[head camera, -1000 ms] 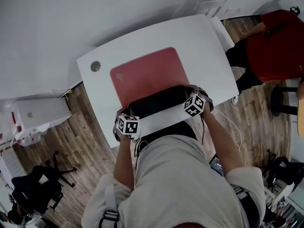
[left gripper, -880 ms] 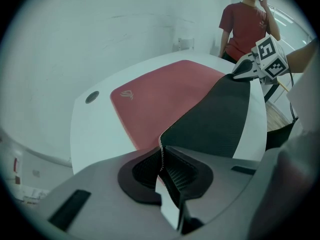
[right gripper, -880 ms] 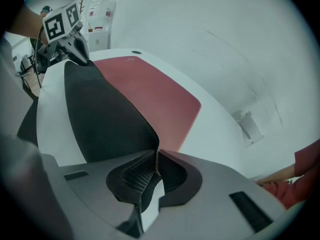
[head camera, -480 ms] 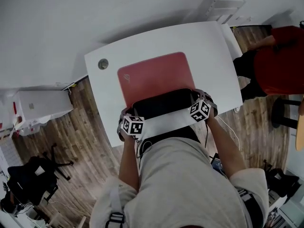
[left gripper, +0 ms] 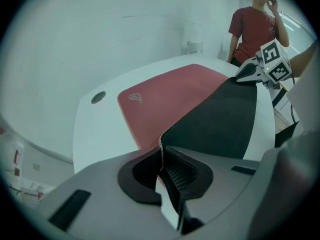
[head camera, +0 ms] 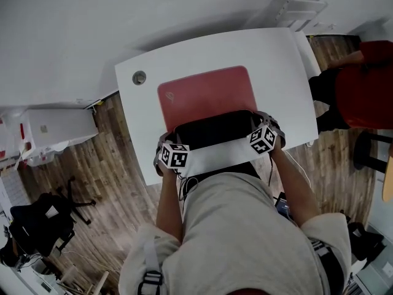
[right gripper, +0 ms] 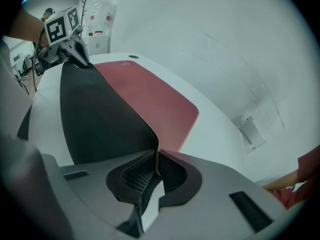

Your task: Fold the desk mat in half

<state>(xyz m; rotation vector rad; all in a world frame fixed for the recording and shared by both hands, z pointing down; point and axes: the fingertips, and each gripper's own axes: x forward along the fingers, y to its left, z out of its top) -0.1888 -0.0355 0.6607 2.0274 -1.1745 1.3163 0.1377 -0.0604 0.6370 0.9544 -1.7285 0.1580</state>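
My left hand-held gripper [left gripper: 162, 160] is pinched on the mat's [head camera: 206, 96] near corner at 7 o'clock, and my right hand-held gripper [right gripper: 157, 165] on the corner at 5 o'clock. This lifts the near edge, black underside up, while the red half lies flat on the bench [head camera: 279, 60] toward 12 o'clock. Holding both corners should keep the fold square. A pale emblem [left gripper: 134, 97] sits near the mat's 10 o'clock corner, but I can read no lettering.

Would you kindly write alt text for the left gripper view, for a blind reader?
The left gripper is shut on a corner of the red desk mat, raised so its black underside shows; the right gripper holds the other corner. The rest lies flat on the white table, a person in red beyond.
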